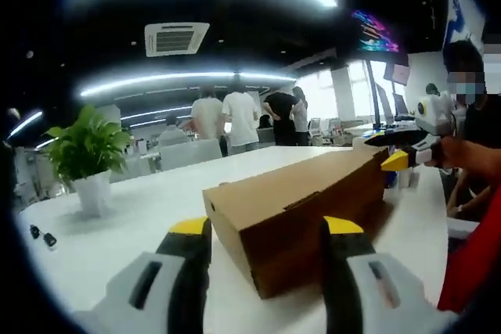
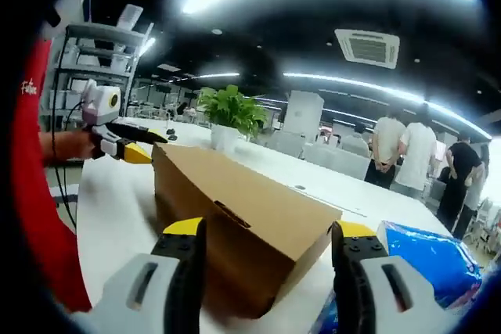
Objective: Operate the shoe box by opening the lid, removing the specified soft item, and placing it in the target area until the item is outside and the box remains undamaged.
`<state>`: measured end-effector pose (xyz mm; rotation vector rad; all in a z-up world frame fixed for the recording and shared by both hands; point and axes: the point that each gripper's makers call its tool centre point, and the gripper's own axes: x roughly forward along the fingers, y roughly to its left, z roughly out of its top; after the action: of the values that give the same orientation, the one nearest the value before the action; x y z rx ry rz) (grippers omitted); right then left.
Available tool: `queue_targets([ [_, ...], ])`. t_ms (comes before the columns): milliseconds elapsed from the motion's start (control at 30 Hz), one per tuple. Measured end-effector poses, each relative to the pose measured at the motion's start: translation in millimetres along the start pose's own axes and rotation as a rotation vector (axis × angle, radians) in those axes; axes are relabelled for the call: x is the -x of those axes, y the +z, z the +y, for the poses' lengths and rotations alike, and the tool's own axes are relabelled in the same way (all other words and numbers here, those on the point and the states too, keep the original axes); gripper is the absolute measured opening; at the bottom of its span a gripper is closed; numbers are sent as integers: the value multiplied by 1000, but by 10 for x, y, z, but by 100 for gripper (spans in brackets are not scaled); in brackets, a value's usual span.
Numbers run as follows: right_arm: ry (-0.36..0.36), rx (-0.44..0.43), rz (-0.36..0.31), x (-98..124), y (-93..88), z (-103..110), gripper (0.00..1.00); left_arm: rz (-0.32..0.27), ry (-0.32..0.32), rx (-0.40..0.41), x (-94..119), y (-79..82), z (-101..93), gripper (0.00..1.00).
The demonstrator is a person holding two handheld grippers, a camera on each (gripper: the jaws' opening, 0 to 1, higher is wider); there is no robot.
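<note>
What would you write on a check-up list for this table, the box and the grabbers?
Surface: white table, mostly bare.
Job's things: brown cardboard shoe box, lid closed, lying flat; no damage seen.
Clutter: green potted plant in white pot; blue plastic package beside the box; small dark bits near the table edge.
Grippers: left gripper open, jaws either side of one box end; right gripper open at the other end.
Cables: thin cable by the person's red sleeve.
Surroundings: office, people standing, ceiling lights.
</note>
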<state>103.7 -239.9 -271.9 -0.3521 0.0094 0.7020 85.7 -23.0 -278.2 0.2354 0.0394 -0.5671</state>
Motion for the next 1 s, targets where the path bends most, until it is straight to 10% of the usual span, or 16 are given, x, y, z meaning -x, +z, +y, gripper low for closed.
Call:
queue_targets([
  [367, 16, 475, 23, 91, 18, 140, 60, 16, -40, -374, 57, 6, -77, 58],
  [1000, 10, 757, 80, 131, -140, 161, 50, 92, 43, -835, 82, -141, 16, 56],
])
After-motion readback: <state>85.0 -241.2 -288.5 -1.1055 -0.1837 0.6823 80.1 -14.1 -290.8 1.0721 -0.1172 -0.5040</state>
